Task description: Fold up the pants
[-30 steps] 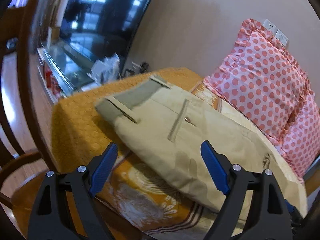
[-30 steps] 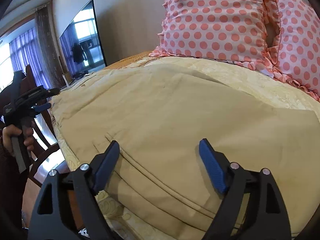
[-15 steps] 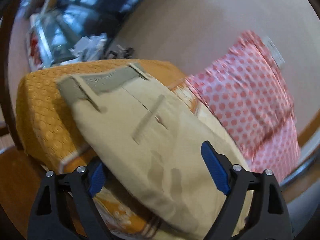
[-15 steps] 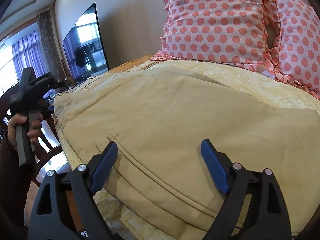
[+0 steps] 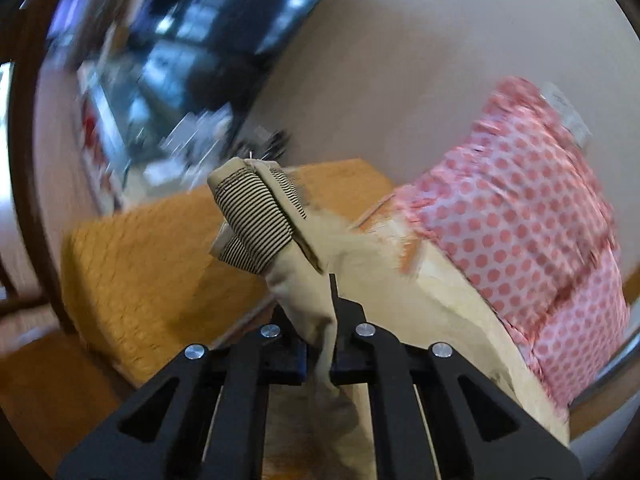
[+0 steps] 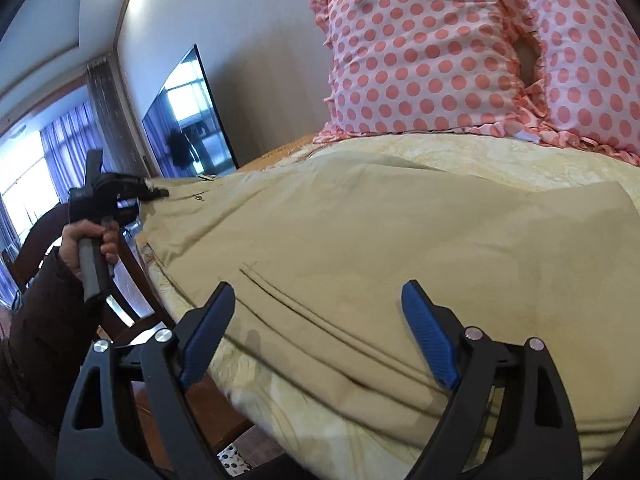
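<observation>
Left wrist view: left gripper (image 5: 320,360) has its jaws clamped on the pants (image 5: 304,292) at the waistband (striped lining showing), lifted off the bed (image 5: 140,264). Right gripper (image 6: 316,340) hovers, jaws apart, over the pants beside 2 pillows (image 6: 420,56). No readable writing.

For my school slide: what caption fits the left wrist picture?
Left gripper shut on the tan pants, lifting the striped-lined waistband beside a polka-dot pillow.
</observation>
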The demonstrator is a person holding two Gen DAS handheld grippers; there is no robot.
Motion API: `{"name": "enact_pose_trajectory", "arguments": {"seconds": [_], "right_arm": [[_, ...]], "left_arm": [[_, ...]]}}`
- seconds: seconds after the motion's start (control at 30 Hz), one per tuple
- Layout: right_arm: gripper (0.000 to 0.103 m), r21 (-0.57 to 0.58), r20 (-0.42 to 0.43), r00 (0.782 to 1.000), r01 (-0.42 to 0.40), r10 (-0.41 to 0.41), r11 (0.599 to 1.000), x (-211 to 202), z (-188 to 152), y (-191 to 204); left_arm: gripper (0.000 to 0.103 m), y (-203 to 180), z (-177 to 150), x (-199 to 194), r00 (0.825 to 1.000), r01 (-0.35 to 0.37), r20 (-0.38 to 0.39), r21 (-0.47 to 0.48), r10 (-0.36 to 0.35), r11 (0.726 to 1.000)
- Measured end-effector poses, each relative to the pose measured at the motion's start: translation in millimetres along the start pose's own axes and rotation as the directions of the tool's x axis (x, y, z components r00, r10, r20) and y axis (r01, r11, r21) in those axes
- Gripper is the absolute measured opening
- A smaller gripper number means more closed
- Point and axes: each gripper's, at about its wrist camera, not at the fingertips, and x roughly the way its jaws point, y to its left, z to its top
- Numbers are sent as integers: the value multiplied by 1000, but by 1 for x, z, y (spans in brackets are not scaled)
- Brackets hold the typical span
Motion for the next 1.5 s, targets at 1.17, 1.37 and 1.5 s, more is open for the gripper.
{"name": "enact_pose_trajectory", "arguments": {"seconds": [1.17, 1.37, 1.5], "right_arm": [[91, 361, 257, 885, 285, -389, 888, -171, -12, -129], [92, 223, 161, 973, 126, -164, 967, -110, 25, -102], [95, 185, 34, 986, 153, -162, 971, -68, 35, -94]], "left_arm": [[80, -279, -258, -104, 769, 624, -458, 690, -446, 367], [84, -249, -199, -51, 899, 438, -297, 663, -323, 607], [84, -239, -197, -11, 905, 418, -353, 627, -238, 658]]}}
